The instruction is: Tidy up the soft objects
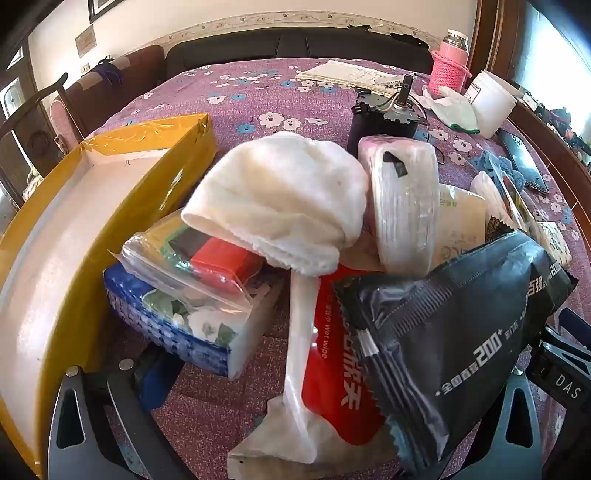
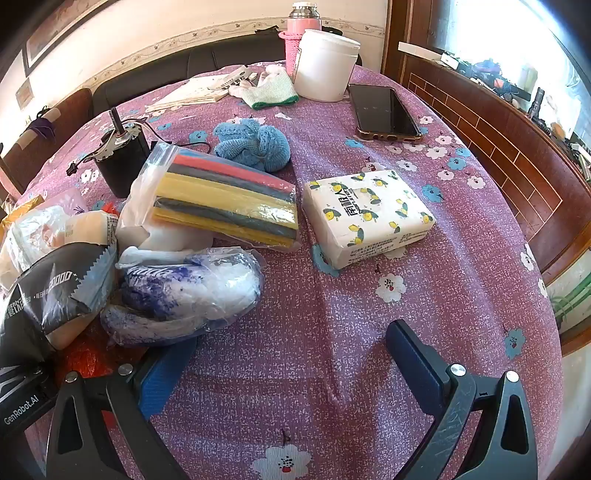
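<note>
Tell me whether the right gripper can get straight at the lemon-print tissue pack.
Probably yes. The right gripper is open and empty, and only bare tablecloth lies between it and the tissue pack, which sits flat and apart from the bagged strips beside it.

bright daylight; window (image 2: pixel 491 33) glare right; fisheye edges bent; nearest items slightly blurred

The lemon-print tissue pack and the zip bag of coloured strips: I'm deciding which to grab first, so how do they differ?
The lemon-print tissue pack lies flat on the tablecloth, apart from other things; the zip bag of coloured strips leans tilted on the pile. The pack's wrapper is opaque white with print; the bag is clear, showing red, yellow and dark strips. The pack is a thick block; the bag is flatter. Neither is gripped.
</note>
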`<state>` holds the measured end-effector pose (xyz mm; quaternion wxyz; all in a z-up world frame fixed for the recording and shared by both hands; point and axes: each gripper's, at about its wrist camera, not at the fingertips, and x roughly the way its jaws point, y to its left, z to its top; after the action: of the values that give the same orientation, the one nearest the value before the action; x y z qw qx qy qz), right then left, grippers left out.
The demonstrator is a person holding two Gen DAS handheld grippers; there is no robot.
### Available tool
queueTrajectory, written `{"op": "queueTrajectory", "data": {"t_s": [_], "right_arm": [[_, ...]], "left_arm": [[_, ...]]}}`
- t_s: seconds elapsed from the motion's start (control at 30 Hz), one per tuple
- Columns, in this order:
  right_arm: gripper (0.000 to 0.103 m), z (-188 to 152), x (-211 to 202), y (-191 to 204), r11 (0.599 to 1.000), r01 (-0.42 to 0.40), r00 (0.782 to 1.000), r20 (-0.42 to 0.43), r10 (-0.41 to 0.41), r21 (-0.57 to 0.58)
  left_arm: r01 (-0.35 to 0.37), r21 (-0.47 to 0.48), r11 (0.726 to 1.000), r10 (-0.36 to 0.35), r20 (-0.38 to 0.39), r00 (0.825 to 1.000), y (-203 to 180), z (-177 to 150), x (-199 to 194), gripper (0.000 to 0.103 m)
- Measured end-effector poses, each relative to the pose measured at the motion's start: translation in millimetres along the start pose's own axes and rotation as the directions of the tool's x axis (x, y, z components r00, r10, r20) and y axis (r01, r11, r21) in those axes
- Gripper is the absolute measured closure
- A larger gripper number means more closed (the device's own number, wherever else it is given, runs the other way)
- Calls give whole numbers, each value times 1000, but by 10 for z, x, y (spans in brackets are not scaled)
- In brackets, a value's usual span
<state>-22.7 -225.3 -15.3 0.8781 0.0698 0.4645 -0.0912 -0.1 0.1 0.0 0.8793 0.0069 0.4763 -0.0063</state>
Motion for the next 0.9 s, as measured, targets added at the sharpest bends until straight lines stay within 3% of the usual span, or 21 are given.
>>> {"op": "queueTrajectory", "data": {"t_s": [0.67,0.83,0.9], "right_arm": [[1,0,1,-2,1000,0,1000,-3,0,1],[0,51,11,-23,999,-23,999,-41,22,-32],[0,67,27,-28,999,-21,999,-49,20,-30]], "left_arm": [[-18,-30,999,18,-3,1000,-5,6,5,0],[45,58,997,-40,-92,995,-29,45,28,0],[58,84,995,-51,-81,995,-13,15,16,0]]}}
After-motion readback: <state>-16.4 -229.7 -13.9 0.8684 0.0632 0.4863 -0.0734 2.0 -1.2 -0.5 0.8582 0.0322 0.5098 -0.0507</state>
